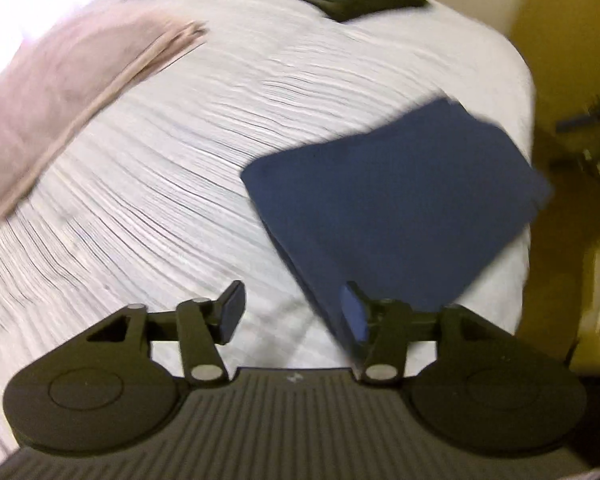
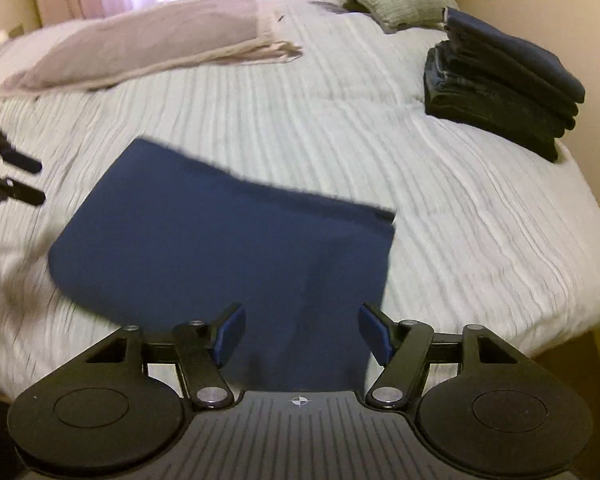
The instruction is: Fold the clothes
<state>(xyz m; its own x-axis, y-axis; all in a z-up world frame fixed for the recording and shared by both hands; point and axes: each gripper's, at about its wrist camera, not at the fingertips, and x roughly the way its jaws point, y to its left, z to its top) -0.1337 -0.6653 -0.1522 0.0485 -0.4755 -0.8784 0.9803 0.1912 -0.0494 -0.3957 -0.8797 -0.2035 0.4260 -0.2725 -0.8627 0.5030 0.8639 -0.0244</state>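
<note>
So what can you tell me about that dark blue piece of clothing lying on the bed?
The dark blue garment is plain, soft-looking cloth, folded into a flat, roughly rectangular shape with one rounded corner. It lies on the ribbed white bedspread, near the bed's front edge. The right hand-held gripper hovers open above its near end; the left hand-held gripper, also open, is beside it. Neither grips it. Motion blur hides finer detail.

no readable text, labels, or numbers
</note>
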